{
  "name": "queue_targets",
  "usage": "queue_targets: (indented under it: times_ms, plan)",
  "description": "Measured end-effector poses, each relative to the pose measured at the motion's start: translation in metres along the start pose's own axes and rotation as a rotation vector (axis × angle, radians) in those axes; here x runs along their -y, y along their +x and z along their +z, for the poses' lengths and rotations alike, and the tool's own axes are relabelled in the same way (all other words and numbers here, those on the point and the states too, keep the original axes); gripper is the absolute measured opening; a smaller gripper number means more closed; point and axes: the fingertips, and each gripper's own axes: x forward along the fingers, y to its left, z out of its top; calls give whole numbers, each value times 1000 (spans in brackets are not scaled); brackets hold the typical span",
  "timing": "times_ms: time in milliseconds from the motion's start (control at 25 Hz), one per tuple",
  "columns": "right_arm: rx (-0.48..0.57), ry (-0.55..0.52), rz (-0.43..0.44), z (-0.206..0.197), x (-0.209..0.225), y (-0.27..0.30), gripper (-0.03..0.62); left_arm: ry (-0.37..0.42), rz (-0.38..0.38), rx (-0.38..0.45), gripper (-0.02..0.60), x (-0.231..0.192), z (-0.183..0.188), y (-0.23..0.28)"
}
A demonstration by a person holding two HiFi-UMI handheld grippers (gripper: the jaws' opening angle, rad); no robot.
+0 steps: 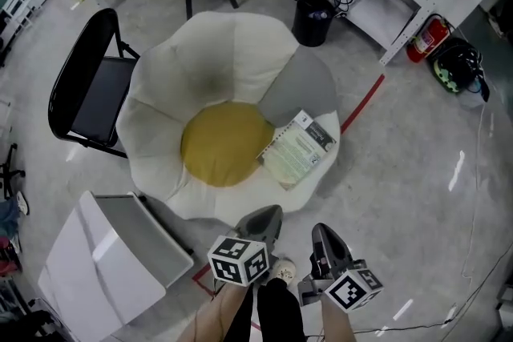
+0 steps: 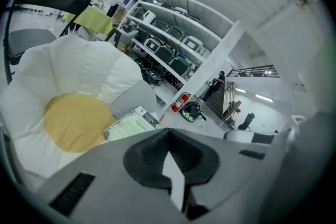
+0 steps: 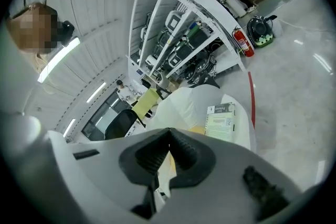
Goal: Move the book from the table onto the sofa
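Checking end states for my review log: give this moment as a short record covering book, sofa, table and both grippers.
destination: white flower-shaped fabric sofa with yellow centre
item: pale green rectangular book, lying flat on its right petal
source: white table, lower left, apart from the book
left gripper: shut, empty
right gripper: shut, empty

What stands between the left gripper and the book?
Nothing visible. The book lies uncovered on the white edge of the sofa, beside its yellow centre; only bare sofa lies between it and the shut left gripper.
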Motion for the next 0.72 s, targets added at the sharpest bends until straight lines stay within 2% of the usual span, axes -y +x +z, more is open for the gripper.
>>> queue_targets:
  times_ms: [320,720]
  plan:
    - [-78,16,-24,-29,5,-13,11,-25,23,-39,9,-1,-29,-26]
    - [-120,37,-14,-36,13,0,11,-21,35,-42,9,-6,-24,-22]
